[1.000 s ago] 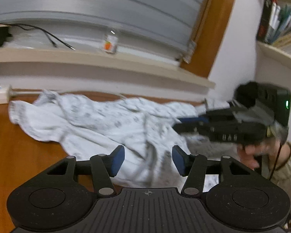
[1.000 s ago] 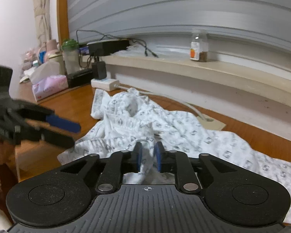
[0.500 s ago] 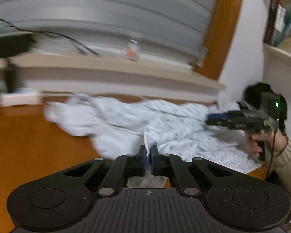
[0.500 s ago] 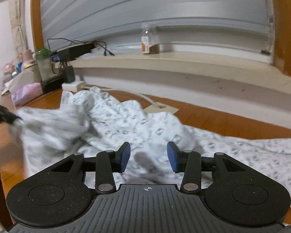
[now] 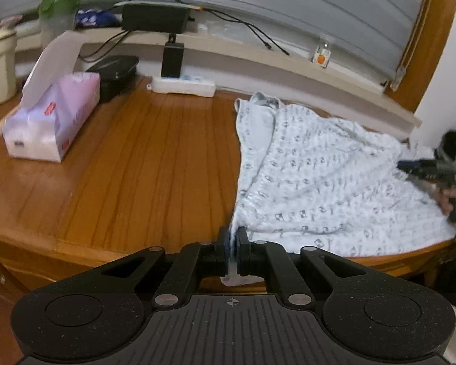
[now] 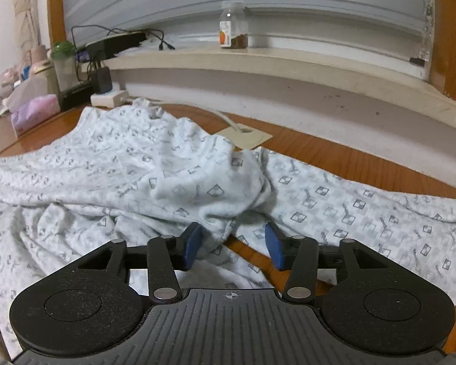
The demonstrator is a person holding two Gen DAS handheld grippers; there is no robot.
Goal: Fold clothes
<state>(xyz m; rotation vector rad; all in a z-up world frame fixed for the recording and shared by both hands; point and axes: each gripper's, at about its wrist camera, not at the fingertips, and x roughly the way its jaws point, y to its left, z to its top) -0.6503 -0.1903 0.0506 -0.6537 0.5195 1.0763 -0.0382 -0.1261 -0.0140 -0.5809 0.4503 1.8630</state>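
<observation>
Scanning from the left, we see a tissue pack [image 5: 50, 115] and a power strip [image 5: 184, 86] standing well apart from the work, which leaves bare wood between them and the cloth. The garment [image 5: 319, 176], pale with a small grey print, lies spread over the right part of the surface [image 5: 143, 164].

Our left tongs [image 5: 234, 245] are clamped tight on 1 corner of the garment at the near edge of the surface, with a tab of cloth poking out behind the pads. We judge that the corner is held there so the hem draws into a straight line and the wrinkles pull flat before any fold.

Further right, our right tongs [image 6: 232, 245] hover over a bunched ridge in the garment's middle. Their jaws are opening and grip nothing; a fold of cloth sits just ahead between the blue pads [image 6: 191, 243], though whether it touches them we cannot tell. We take this for a regrasp, since the fabric here is too crumpled to fold cleanly.
</observation>
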